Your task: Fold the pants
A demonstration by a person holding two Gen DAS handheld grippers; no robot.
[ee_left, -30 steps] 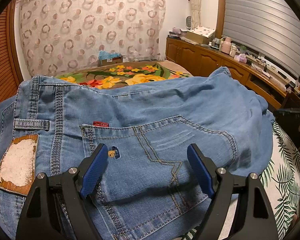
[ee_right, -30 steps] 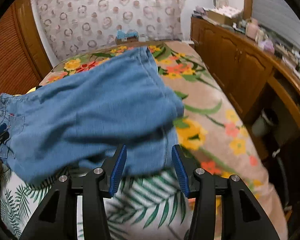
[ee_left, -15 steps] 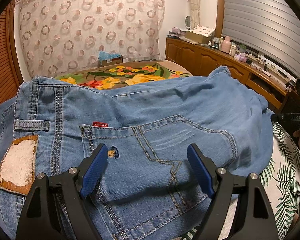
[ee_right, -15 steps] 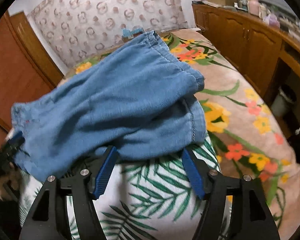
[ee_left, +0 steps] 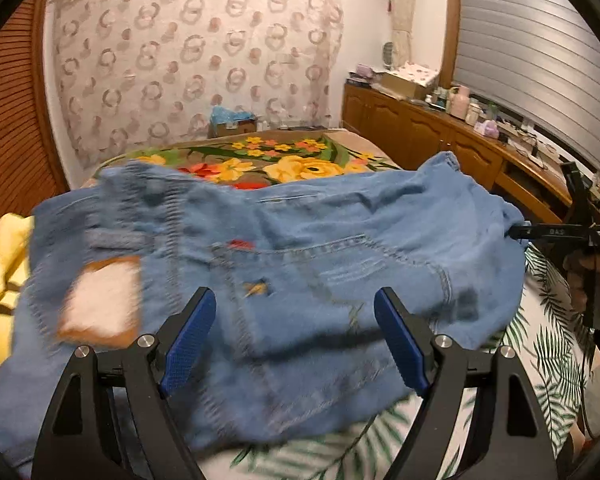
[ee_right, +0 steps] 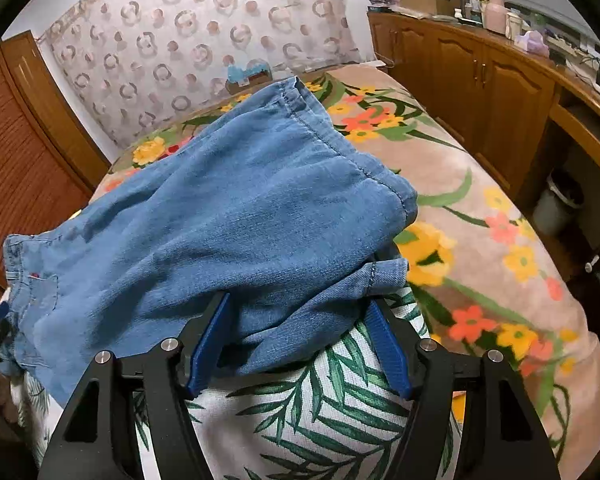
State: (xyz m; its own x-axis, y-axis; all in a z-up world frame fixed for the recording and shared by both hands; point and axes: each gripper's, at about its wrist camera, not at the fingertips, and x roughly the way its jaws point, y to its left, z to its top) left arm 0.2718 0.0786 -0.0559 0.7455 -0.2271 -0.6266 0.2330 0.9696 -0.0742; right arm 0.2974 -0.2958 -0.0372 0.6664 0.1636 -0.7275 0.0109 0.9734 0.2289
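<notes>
Light-blue denim pants (ee_right: 236, 216), folded over, rumpled, lying on bed

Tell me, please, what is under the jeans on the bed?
Under the jeans lies a white leaf-print cloth, and further back a flowered blanket. A yellow thing shows beside them. What lies beneath their middle is covered.

A bed (ee_right: 480, 216) with a floral blanket (ee_left: 300, 164) fills the room. A ring-patterned curtain (ee_left: 196, 64) hangs beyond its far edge. A cluttered wooden cabinet (ee_right: 480, 76) runs along its right edge, under a slatted shutter (ee_left: 532, 56); louvred wooden doors (ee_left: 8, 120) stand left.
</notes>
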